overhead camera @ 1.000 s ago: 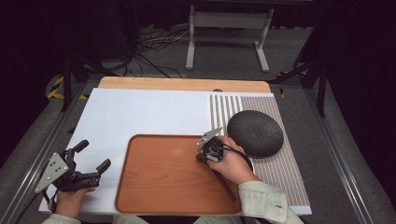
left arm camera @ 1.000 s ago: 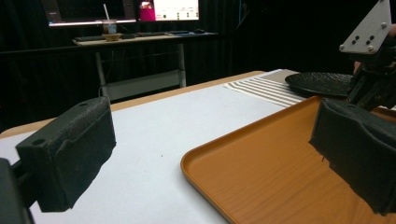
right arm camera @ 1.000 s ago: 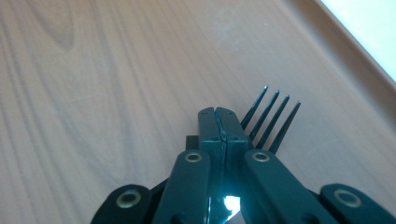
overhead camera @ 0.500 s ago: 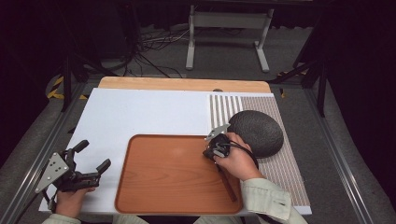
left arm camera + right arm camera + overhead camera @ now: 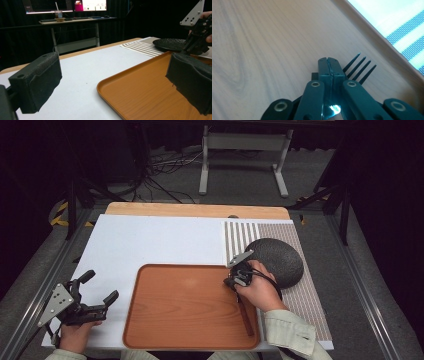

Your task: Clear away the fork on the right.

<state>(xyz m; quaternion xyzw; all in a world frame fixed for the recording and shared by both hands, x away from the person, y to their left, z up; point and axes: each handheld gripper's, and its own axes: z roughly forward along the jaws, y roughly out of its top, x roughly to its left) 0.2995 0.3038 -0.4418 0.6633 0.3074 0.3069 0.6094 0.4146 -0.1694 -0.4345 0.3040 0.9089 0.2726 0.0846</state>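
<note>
An orange-brown wooden tray [image 5: 175,320] lies at the front middle of the white table top. My right gripper [image 5: 231,281] is low over the tray's right part, shut on a black fork [image 5: 360,68]. The tines stick out past the jaws, just above the tray surface [image 5: 262,37]. A thin dark handle [image 5: 245,315] runs back under the hand. A dark round dish [image 5: 277,260] sits just right of that hand on a striped mat [image 5: 300,295]. My left gripper [image 5: 101,286] is open at the front left with nothing between its pads [image 5: 37,80].
The white table top [image 5: 160,240] has free room behind and left of the tray. A wooden strip [image 5: 195,210] edges the far side. Beyond it are a metal stand [image 5: 240,150] and floor cables. The tray rim [image 5: 110,100] lies between my left jaws.
My right gripper and hand have shifted a little to the right, toward the dark dish, staying low over the tray. The left gripper has not moved.
</note>
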